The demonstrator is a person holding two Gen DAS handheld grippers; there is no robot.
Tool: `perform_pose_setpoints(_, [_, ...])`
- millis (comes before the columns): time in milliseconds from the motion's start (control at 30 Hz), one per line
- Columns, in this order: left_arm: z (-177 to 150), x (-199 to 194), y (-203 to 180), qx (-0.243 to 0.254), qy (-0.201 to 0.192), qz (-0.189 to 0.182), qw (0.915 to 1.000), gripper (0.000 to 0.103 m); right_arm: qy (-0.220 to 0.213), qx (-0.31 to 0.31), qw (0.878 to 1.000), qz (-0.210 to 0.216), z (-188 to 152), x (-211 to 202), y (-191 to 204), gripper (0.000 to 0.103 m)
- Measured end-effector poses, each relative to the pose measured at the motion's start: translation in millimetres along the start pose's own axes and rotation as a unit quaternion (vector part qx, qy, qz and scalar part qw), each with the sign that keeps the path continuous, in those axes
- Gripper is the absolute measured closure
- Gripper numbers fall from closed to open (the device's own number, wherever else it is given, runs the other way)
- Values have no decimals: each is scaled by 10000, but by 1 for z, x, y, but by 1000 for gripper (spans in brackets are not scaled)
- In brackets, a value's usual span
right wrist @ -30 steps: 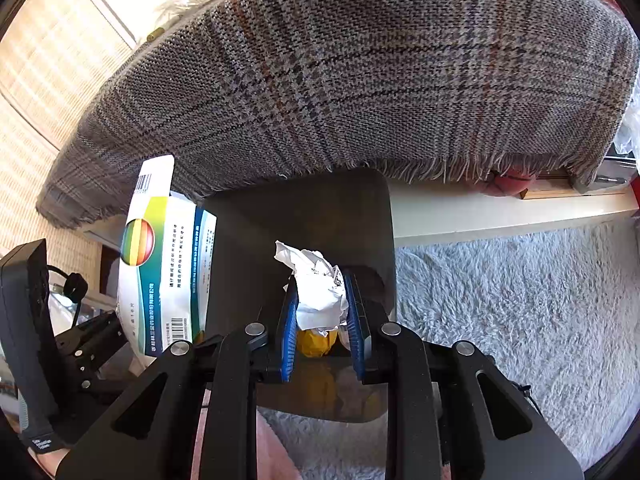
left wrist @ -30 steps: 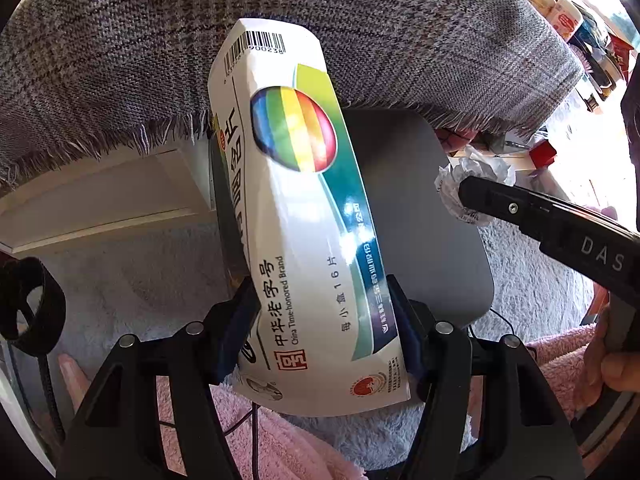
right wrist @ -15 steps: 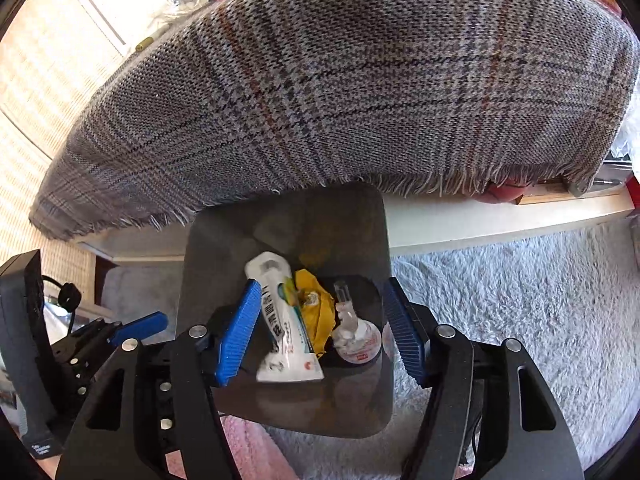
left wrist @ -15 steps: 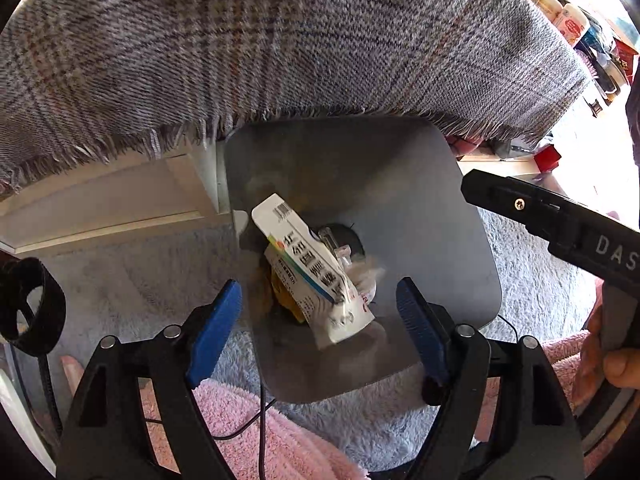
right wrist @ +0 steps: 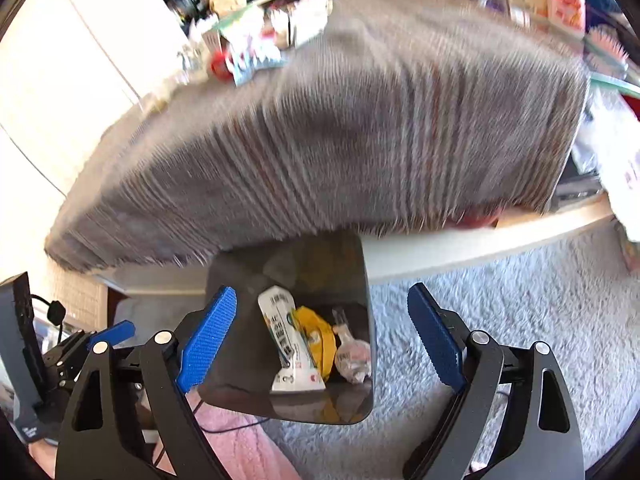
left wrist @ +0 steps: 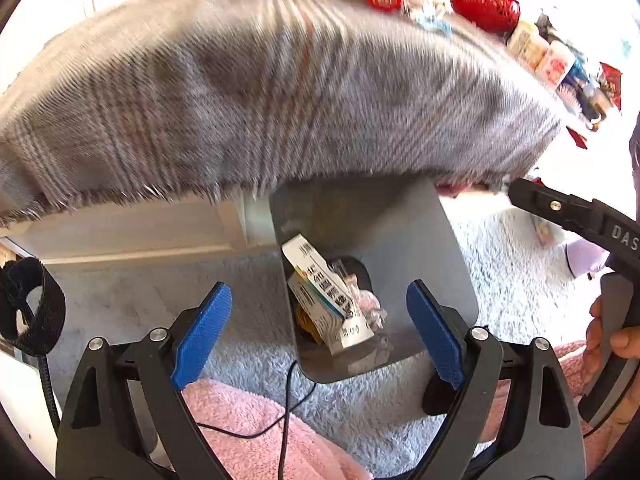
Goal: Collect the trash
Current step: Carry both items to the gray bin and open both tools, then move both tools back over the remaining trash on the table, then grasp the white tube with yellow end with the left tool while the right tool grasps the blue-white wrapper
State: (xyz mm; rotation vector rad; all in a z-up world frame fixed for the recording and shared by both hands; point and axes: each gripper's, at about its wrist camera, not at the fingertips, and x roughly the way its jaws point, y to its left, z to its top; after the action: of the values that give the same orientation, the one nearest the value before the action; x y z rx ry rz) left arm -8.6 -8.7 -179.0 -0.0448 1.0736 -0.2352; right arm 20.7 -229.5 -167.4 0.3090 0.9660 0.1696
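A grey bin (left wrist: 400, 232) stands on the carpet below the table edge; it also shows in the right wrist view (right wrist: 320, 264). Inside lie a white medicine box (left wrist: 328, 304) (right wrist: 286, 340), a yellow wrapper (right wrist: 318, 340) and crumpled paper (left wrist: 368, 304) (right wrist: 354, 356). My left gripper (left wrist: 320, 332) is open and empty above the bin. My right gripper (right wrist: 320, 336) is open and empty above the bin too. The right gripper's body (left wrist: 576, 216) shows at the right of the left wrist view.
A plaid grey cloth (left wrist: 260, 100) covers the table above the bin. Small packets and bottles (left wrist: 540, 48) crowd the tabletop. A pink towel (left wrist: 248, 432) and a black cable (left wrist: 288, 400) lie on the grey carpet (right wrist: 500, 288).
Both grippers opened and dropped the medicine box and the paper ball into the bin. Both have since lifted and tilted up, so more of the tabletop shows.
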Motion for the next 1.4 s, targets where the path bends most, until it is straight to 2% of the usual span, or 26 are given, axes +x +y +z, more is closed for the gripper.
perform_pose_setpoints(367, [65, -37, 6, -4, -588, 154, 9981, 18, -502, 96, 9985, 204, 52, -22, 9, 15])
perform_pose_setpoints(533, [105, -38, 22, -38, -693, 410, 9967, 16, -538, -121, 9981, 273, 90, -10, 32, 15])
perform_pose_setpoints(700, [142, -29, 41, -128, -682, 510, 9963, 16, -532, -394, 9972, 360, 120, 9, 57, 16])
perform_pose_setpoints(833, [165, -19, 59, -312, -644, 426, 9965, 16, -435, -510, 9971, 374, 136, 31, 69, 25])
perform_pose_setpoints(900, [174, -15, 66, -359, -669, 451, 9961, 19, -377, -516, 9974, 346, 140, 41, 69, 29])
perform_pose_setpoints(967, [184, -10, 69, -364, -676, 437, 9961, 27, -307, -561, 9976, 280, 141, 52, 70, 34])
perform_pose_setpoints(1100, [200, 1, 68, -285, -684, 347, 9966, 37, -458, -692, 9965, 121, 141, 57, 71, 39])
perform_pose_setpoints(1167, [207, 10, 66, -282, -661, 314, 9969, 53, -510, -716, 9961, 75, 144, 59, 71, 54])
perform_pose_setpoints(1233, [211, 18, 64, -282, -616, 276, 9973, 61, -534, -685, 9962, 76, 147, 62, 67, 64])
perform_pose_setpoints(1400, [221, 30, 56, -194, -666, 310, 9971, 62, -563, -716, 9958, 92, 150, 67, 63, 66])
